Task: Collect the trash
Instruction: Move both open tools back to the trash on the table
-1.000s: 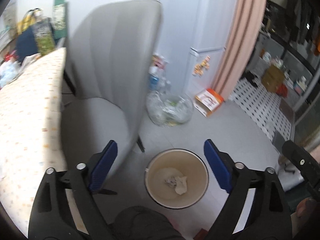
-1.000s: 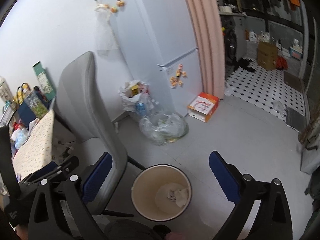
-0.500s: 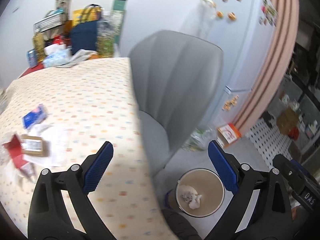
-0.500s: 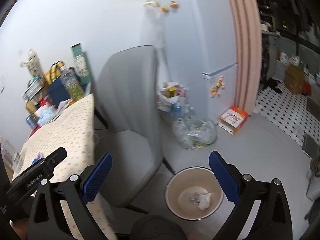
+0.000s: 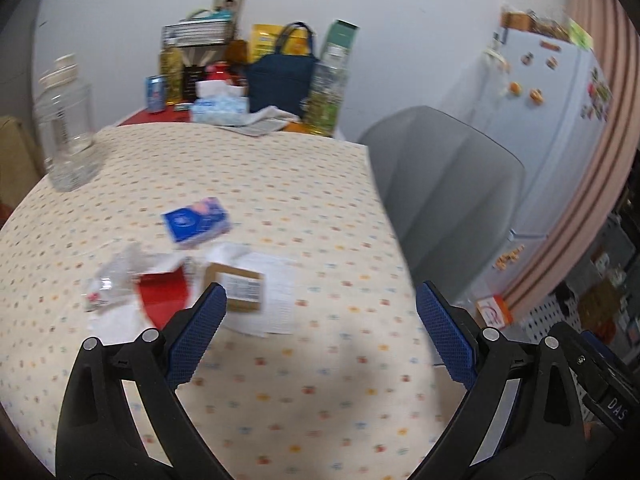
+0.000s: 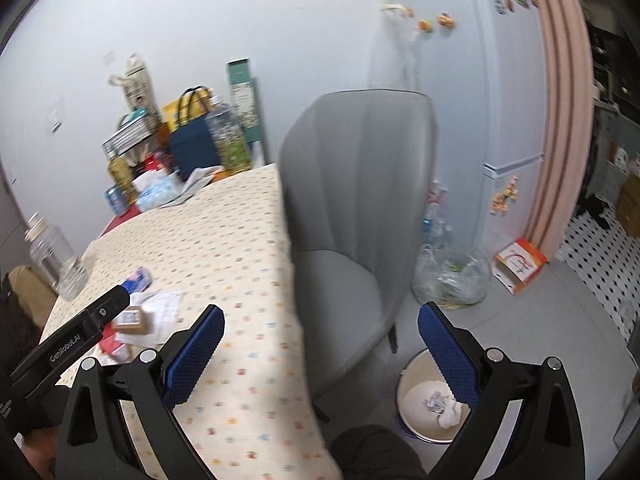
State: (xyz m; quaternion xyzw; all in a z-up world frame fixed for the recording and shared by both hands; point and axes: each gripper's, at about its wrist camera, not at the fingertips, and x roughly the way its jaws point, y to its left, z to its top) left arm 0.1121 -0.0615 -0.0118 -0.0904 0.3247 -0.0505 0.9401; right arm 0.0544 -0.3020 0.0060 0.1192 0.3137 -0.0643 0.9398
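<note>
On the counter [image 5: 280, 184], ahead of the wide-open, empty left claw [image 5: 320, 334], light litter is spread: a stiff small carton [image 5: 237, 286] best pinched across its sides, thin paper [image 5: 276, 292], crinkly wrappers [image 5: 116, 280]. The right claw [image 6: 320, 346] is likewise spread and empty. A glass jar [image 5: 66, 136] stands well apart.

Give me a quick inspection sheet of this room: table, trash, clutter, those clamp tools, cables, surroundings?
Surface: dotted cream tablecloth table.
Job's things: blue packet, small brown cardboard box, white paper sheet, red wrapper lying close together; cream round bin on the floor holds crumpled paper.
Clutter: clear plastic jar, navy tote bag at the far edge.
Grippers: left gripper, right gripper, fingers apart, empty.
Cables: nothing seen.
Surroundings: grey upholstered chair, white fridge.
</note>
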